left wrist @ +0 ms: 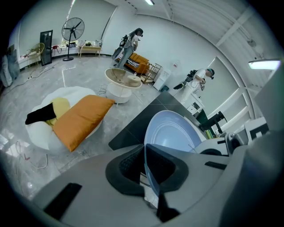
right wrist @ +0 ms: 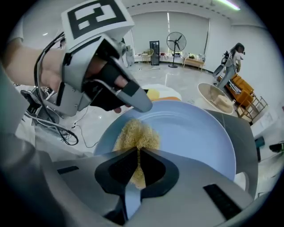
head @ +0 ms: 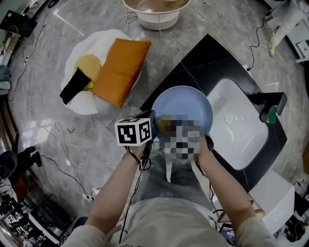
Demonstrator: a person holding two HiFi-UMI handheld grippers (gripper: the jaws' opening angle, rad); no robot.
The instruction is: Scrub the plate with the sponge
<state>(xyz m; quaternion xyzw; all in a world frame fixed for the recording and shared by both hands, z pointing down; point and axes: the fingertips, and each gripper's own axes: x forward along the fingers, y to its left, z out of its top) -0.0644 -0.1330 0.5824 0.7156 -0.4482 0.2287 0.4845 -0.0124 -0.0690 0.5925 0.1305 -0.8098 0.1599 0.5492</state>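
Note:
A pale blue plate (head: 186,108) is held up over the dark counter beside the sink. My left gripper (left wrist: 145,153) is shut on its near rim, the plate (left wrist: 171,131) standing edge-on between the jaws. My right gripper (right wrist: 134,160) is shut on a yellow scrubbing sponge (right wrist: 135,136), which presses on the plate's face (right wrist: 191,133) near its left side. In the head view the sponge (head: 164,123) shows by the left gripper's marker cube (head: 133,131); the right gripper lies under a mosaic patch. The left gripper (right wrist: 128,95) appears above the sponge in the right gripper view.
A white sink (head: 239,125) sits in the black counter (head: 193,62) to the right, with a dark tap (head: 270,103). On the floor lie a white beanbag (head: 82,103) with an orange cushion (head: 120,70), a round white basket (head: 157,12) and loose cables (head: 63,130).

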